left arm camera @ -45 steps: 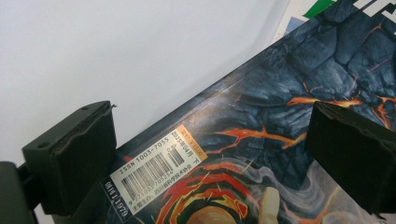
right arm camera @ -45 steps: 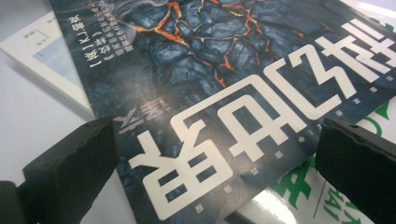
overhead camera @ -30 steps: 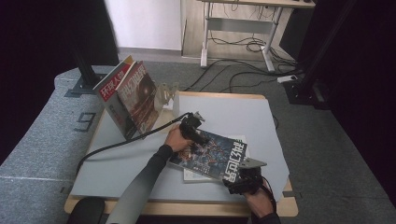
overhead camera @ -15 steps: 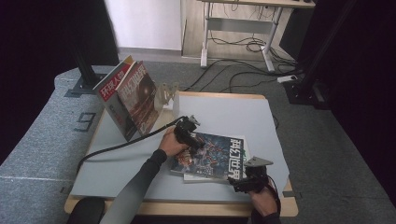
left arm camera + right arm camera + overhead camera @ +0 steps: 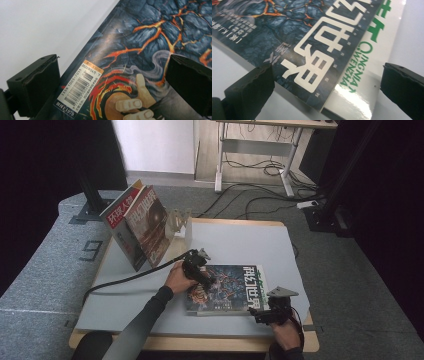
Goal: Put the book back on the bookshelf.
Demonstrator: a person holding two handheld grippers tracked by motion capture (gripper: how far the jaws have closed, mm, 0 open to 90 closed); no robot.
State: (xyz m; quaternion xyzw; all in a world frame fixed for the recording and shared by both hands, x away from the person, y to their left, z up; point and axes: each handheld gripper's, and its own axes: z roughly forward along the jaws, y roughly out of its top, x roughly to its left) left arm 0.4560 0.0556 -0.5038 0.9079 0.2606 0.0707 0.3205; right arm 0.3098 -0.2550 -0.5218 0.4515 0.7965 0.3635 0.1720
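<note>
A dark blue magazine (image 5: 230, 287) with lava art and white characters lies flat near the table's front, on top of a white magazine (image 5: 220, 311). My left gripper (image 5: 207, 279) is open and hovers over the dark cover's left end. In the left gripper view its jaws (image 5: 113, 65) straddle the corner with the barcode label (image 5: 80, 87). My right gripper (image 5: 257, 312) is open at the near right corner. There its jaws (image 5: 327, 70) span the dark magazine (image 5: 294, 37) and the white magazine (image 5: 372, 75) with green lettering that juts out beneath it.
Two magazines (image 5: 145, 222) lean upright at the back left against a clear acrylic stand (image 5: 180, 222). A grey mat (image 5: 240, 245) covers the table. The left gripper's black cable (image 5: 125, 280) trails across the mat to the left. The table's front edge (image 5: 200, 342) is close to the right gripper.
The dark magazine has turned from askew to square with the table edge. My left gripper came slightly nearer; my right gripper shifted a little to the right.
</note>
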